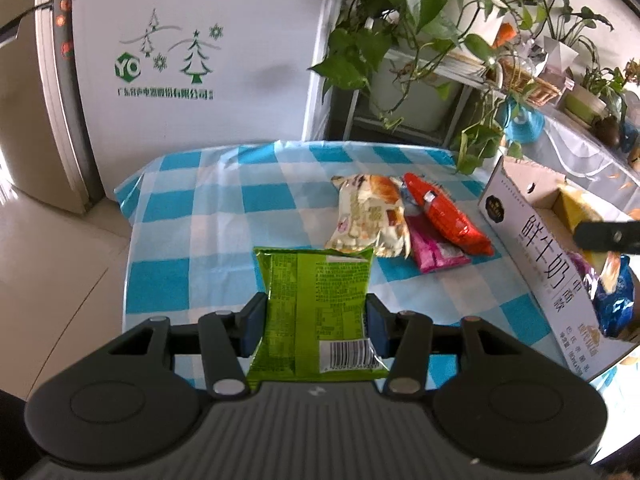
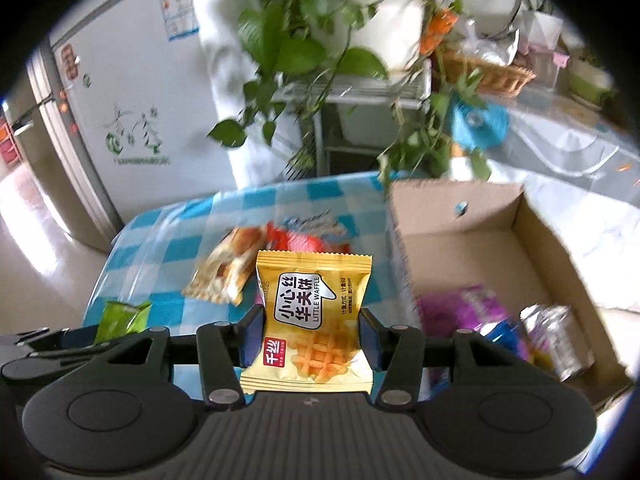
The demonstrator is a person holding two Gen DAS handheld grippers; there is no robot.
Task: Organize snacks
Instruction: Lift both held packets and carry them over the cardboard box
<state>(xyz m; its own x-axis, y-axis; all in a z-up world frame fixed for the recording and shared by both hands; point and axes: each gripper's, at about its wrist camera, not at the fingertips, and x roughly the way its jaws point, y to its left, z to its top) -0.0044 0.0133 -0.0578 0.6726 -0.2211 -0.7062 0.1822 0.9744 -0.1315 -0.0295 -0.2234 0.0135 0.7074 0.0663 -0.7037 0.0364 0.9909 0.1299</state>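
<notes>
My left gripper [image 1: 316, 326] is shut on a green snack packet [image 1: 316, 300], held above the blue checked table [image 1: 208, 208]. My right gripper [image 2: 312, 338] is shut on a yellow waffle packet [image 2: 314, 312], held above the table just left of the open cardboard box [image 2: 460, 216]. The box holds a purple packet [image 2: 464, 312], a blue packet and a silvery one [image 2: 560, 340]. On the table lie a cream bread packet [image 1: 368, 216], a red packet [image 1: 444, 212] and a pink packet [image 1: 432, 254]. In the left wrist view the right gripper [image 1: 608, 236] shows over the box [image 1: 536, 248].
A white fridge [image 1: 192, 60] stands behind the table. A plant stand with trailing green leaves [image 1: 400, 20] is at the back right. A wicker basket [image 1: 528, 84] and a side counter lie to the right. The table's left edge drops to a tiled floor.
</notes>
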